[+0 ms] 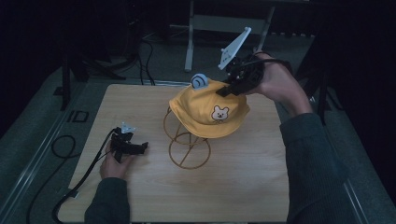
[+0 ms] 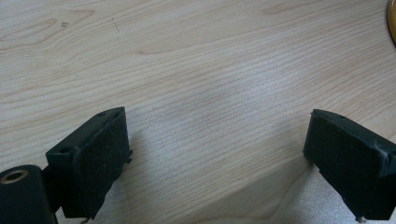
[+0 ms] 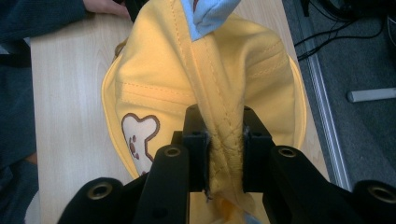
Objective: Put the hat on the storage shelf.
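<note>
Right gripper (image 3: 224, 154) had its jaws clamped on a fold of the yellow hat (image 1: 208, 108), the quilted seam of the crown bunched up between the two pads (fabric filled the whole gap in the right gripper view). Beyond the jaw tips the crown spread out, with a pale blue ear (image 3: 205, 16) at the far end and the embroidered bear patch (image 3: 138, 135) off to the left of the jaws. In the high view the hat sat over a gold wire stand (image 1: 187, 149) near the middle of the wooden table (image 1: 243, 182), with the right gripper (image 1: 232, 86) gripping its upper right side, and the bear face (image 1: 219, 113) turned toward the person.

Left gripper (image 1: 135, 148) rested low at the table's left side, held in the left hand (image 1: 113, 163), well apart from the hat. Its jaws stood spread wide, with bare wood grain between them in the left gripper view. A sliver of the stand's gold ring (image 2: 392, 21) showed far beyond the right jaw.
</note>
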`<action>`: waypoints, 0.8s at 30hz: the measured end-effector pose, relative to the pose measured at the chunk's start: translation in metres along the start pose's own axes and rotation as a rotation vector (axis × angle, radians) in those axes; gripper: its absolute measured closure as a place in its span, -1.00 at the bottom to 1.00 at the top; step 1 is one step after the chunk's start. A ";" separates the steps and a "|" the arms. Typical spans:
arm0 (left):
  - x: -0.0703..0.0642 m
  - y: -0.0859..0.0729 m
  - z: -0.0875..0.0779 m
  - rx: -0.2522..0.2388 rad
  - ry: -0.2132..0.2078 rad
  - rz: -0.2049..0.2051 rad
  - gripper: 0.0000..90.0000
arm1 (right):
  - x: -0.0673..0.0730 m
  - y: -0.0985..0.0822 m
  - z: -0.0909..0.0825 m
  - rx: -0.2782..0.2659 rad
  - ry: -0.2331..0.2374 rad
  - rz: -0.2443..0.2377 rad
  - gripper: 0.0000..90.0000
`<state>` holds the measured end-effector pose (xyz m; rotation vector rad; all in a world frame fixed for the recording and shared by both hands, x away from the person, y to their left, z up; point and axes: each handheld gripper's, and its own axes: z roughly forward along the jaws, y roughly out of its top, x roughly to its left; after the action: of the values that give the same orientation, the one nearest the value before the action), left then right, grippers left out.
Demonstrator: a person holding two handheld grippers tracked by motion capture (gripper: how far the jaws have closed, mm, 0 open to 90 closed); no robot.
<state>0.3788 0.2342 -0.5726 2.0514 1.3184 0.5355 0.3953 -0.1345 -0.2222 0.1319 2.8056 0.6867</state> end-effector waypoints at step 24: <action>0.000 0.000 0.000 0.000 0.001 0.000 -0.85 | 0.001 0.029 0.022 0.026 0.012 -0.010 0.71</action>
<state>0.3788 0.2342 -0.5726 2.0519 1.3185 0.5361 0.4013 -0.0991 -0.2281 0.1196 2.8257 0.6506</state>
